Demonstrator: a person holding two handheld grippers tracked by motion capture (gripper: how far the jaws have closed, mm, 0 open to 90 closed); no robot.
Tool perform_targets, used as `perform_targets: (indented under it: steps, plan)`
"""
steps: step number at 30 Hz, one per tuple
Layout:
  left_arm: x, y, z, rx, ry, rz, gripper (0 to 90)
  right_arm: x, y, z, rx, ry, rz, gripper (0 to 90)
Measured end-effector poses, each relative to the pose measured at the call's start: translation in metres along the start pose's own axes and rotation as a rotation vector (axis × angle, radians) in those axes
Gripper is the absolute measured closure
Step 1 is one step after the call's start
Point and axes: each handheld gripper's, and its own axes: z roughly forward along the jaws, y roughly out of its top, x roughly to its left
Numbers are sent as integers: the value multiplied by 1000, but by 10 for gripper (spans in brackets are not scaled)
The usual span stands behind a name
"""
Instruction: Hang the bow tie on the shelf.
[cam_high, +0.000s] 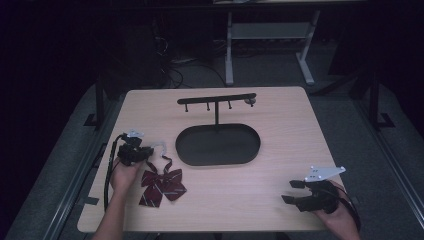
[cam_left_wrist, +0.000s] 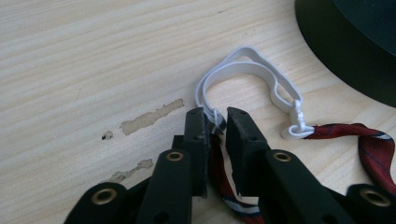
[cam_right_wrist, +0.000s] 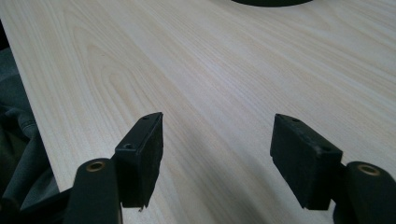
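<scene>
A dark red striped bow tie (cam_high: 161, 184) lies on the table at the front left, with its white elastic neck loop (cam_high: 161, 146) reaching toward the stand. My left gripper (cam_high: 149, 151) is low over that strap. In the left gripper view its jaws (cam_left_wrist: 215, 122) stand narrowly apart around the spot where the white loop (cam_left_wrist: 243, 65) meets the red band (cam_left_wrist: 373, 144); a slim gap still shows between the pads. My right gripper (cam_high: 291, 191) rests at the front right, wide open (cam_right_wrist: 217, 135) over bare wood.
A black stand sits mid-table: an oval tray base (cam_high: 186, 150) with a thin post and a T-bar (cam_high: 216, 99) carrying small pegs. The base's edge (cam_left_wrist: 345, 56) lies close to the right of the loop. Table legs and cables show beyond the far edge.
</scene>
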Motion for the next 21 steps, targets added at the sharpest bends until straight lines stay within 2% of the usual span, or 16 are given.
perform_targets:
  steps: [8,13,19,21]
  plan:
    - [-3,1,-4,-1,1,27,875,0,0,0,0,0,1,341]
    - [-7,2,-9,-6,3,57,880,-1,0,1,-2,1,-2,341]
    - [-12,3,-14,-21,-9,75,883,0,0,0,0,-2,4,341]
    - [-15,4,-19,-28,-8,96,883,-1,0,0,-3,-2,4,341]
